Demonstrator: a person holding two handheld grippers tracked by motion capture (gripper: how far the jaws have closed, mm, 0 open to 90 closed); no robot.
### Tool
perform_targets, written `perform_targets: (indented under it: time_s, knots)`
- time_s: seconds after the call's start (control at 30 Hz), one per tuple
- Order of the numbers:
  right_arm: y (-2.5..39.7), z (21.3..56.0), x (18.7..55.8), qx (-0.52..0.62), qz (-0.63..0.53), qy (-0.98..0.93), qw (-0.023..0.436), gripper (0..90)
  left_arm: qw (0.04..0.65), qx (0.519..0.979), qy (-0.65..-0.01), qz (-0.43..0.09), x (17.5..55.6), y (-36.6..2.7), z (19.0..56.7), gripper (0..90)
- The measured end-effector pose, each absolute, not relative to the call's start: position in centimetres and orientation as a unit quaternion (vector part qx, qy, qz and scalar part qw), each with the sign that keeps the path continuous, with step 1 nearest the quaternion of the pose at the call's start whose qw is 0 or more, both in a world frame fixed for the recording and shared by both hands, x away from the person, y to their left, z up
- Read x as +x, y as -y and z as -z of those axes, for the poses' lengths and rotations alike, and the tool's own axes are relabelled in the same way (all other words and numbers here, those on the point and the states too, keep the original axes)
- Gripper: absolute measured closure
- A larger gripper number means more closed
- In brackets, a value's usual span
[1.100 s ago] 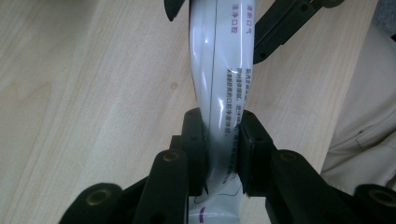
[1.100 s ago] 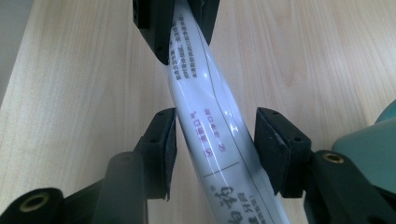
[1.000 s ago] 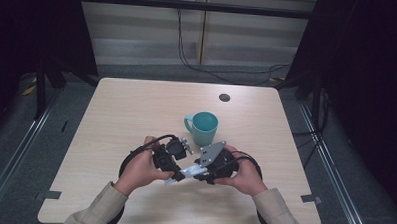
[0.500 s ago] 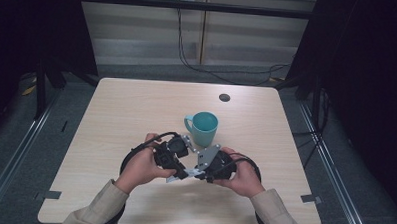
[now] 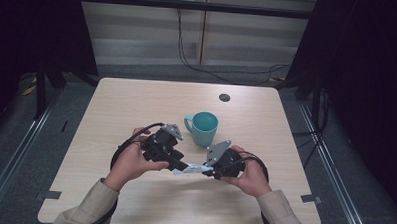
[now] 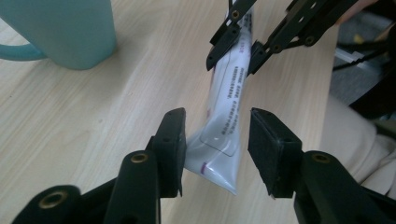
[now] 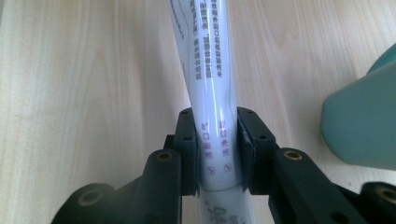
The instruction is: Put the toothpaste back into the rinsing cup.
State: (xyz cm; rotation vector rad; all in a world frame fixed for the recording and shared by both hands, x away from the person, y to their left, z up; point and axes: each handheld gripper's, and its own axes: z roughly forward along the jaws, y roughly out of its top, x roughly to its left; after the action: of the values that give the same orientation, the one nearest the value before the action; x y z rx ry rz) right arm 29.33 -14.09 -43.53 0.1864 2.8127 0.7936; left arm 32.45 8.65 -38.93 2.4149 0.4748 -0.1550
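Tube [image 7: 212, 93] clamped in right gripper [image 7: 215, 154], just beside mug [image 5: 204, 127]; left gripper [image 6: 215, 147] apart around crimped end. Handover underway, mug placement pending.

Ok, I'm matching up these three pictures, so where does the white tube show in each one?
High view: the white tube lies low in the middle, between the two grippers.
Left gripper view: centre, its flat end between open jaws.
Right gripper view: centre, clamped by the jaws.
Shared landmark: the teal mug, upper left and right edge.
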Motion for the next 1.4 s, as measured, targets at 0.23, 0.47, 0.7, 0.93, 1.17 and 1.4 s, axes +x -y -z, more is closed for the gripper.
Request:
perform_targets:
  time_s: [0.23, 0.47, 0.7, 0.93, 1.17, 1.4]
  knots:
    - [14.7, 43.7, 29.2, 0.074, -0.274, -0.952, 0.112, 71.7, 0.358, 0.903, -0.217, 0.097, 33.0, -9.5, 39.6, 55.8]
    - [14.9, 43.6, 28.8, 0.076, -0.281, -0.95, 0.117, 71.7, 0.381, 0.887, -0.246, 0.085, 33.7, -10.3, 39.9, 51.5]
    - [15.2, 43.0, 28.9, 0.08, -0.296, -0.943, 0.127, 71.7, 0.38, 0.876, -0.273, 0.116, 33.7, -10.5, 40.6, 50.1]
    - [15.0, 42.8, 28.9, 0.086, -0.303, -0.939, 0.136, 71.6, 0.382, 0.867, -0.287, 0.139, 33.4, -9.6, 40.9, 53.8]
    - [14.9, 43.0, 29.0, 0.087, -0.291, -0.942, 0.145, 71.0, 0.385, 0.85, -0.312, 0.179, 33.7, -9.9, 40.7, 63.9]
    - [14.4, 43.3, 29.0, 0.082, -0.291, -0.942, 0.149, 70.7, 0.397, 0.844, -0.308, 0.187, 33.5, -9.8, 39.2, 75.9]
